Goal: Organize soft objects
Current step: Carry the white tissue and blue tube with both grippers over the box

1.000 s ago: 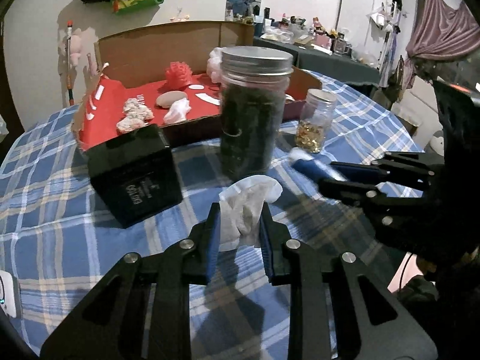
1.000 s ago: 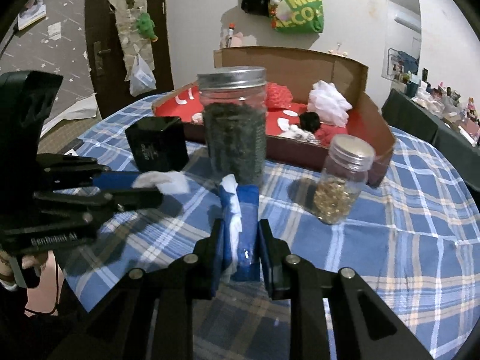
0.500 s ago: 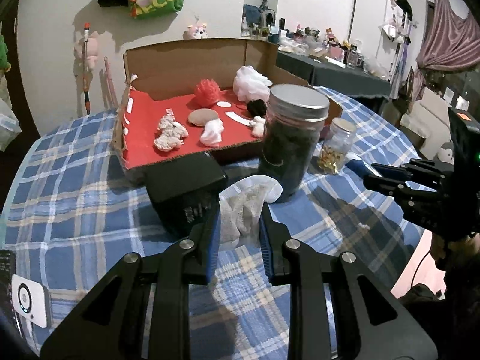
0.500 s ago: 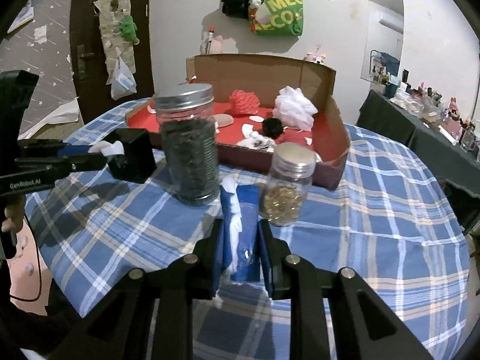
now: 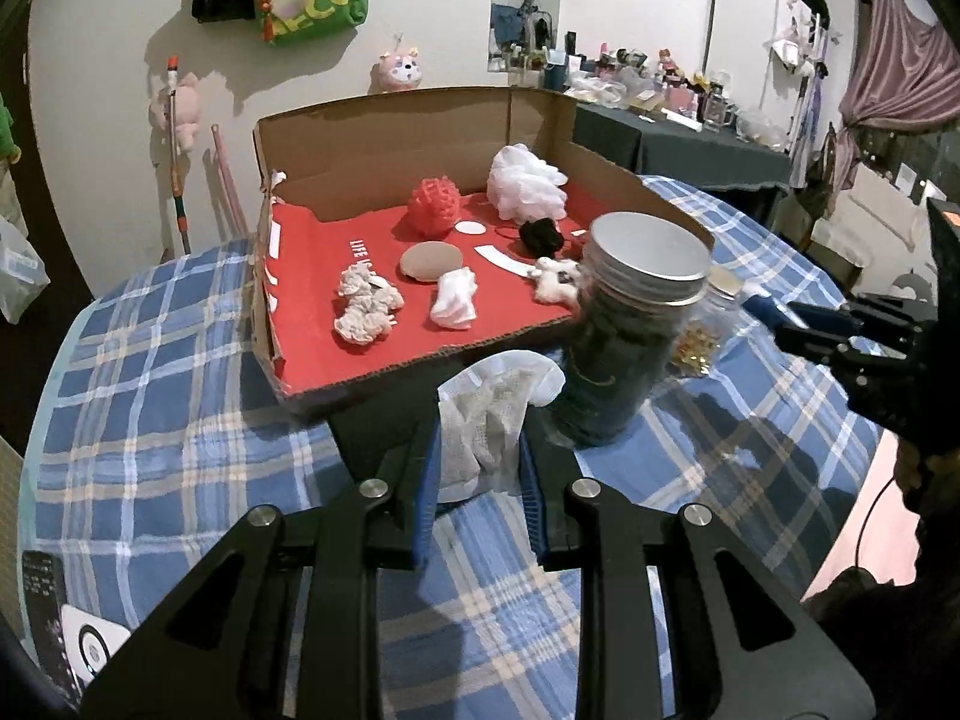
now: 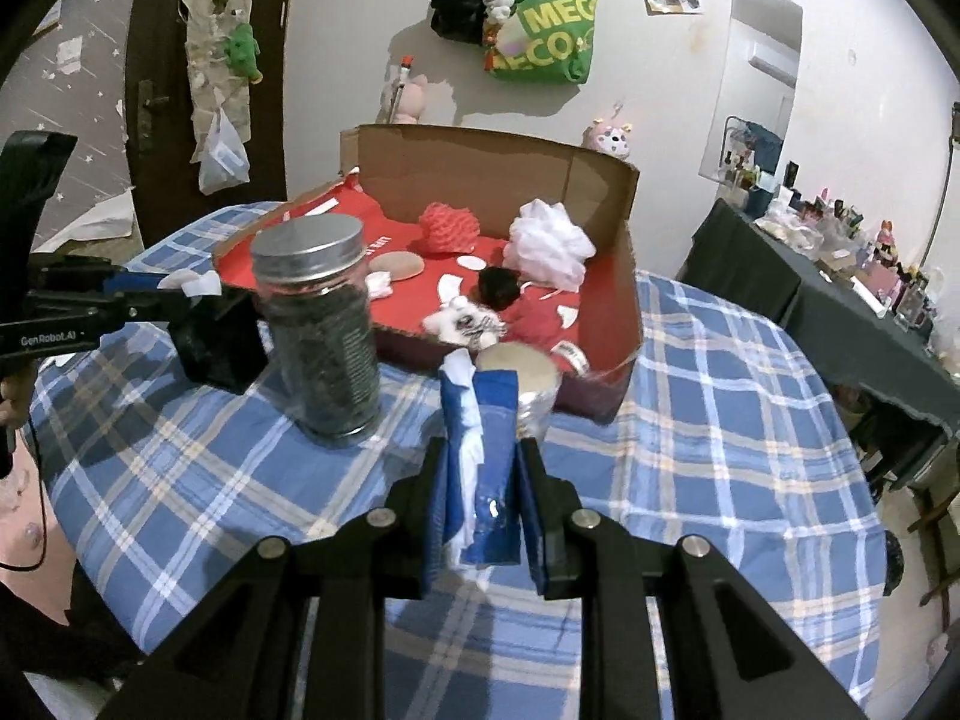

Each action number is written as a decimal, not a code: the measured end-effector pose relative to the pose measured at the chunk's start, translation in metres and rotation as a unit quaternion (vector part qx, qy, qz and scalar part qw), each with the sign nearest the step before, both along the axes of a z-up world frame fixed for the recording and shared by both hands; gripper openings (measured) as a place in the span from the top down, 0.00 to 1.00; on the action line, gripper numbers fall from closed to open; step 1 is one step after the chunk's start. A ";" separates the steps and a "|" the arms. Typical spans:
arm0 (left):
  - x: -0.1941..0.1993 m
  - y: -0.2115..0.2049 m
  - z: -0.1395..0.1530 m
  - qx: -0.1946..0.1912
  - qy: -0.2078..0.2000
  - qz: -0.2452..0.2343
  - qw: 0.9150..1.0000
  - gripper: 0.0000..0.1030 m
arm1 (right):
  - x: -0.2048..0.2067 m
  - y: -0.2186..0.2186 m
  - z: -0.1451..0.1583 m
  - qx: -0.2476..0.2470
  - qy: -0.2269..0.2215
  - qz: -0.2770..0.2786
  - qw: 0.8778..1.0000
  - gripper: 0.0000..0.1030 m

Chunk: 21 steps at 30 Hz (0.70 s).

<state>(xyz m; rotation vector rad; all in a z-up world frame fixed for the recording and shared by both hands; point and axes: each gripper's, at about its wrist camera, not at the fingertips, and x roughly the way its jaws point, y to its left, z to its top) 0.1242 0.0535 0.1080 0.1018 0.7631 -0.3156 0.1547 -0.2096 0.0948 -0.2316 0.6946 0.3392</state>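
Both hand-held grippers have risen above the counter: left hand-held gripper still clamps the white cloth, right hand-held gripper the blue packet, nearer the cardboard box.

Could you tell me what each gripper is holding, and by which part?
Left gripper: white mesh cloth, lower end. Right gripper: blue packet, lower half.

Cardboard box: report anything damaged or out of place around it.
The cardboard box looks worn: its left wall is torn and ragged at the top corner, and its near wall is folded flat. The soft items lie scattered loose on its red liner. Nothing looks spilled.
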 end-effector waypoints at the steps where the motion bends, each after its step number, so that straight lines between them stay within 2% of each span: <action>1: 0.003 0.001 0.000 0.001 0.001 0.001 1.000 0.78 | 0.002 0.000 0.001 -0.001 0.000 0.000 1.000 0.77; 17: 0.051 0.007 0.003 0.013 0.018 -0.005 1.000 0.78 | 0.048 -0.006 0.010 -0.018 -0.001 0.001 1.000 0.77; 21: 0.062 0.008 0.003 0.003 0.025 -0.011 1.000 0.78 | 0.063 -0.006 0.012 -0.019 0.003 0.006 1.000 0.77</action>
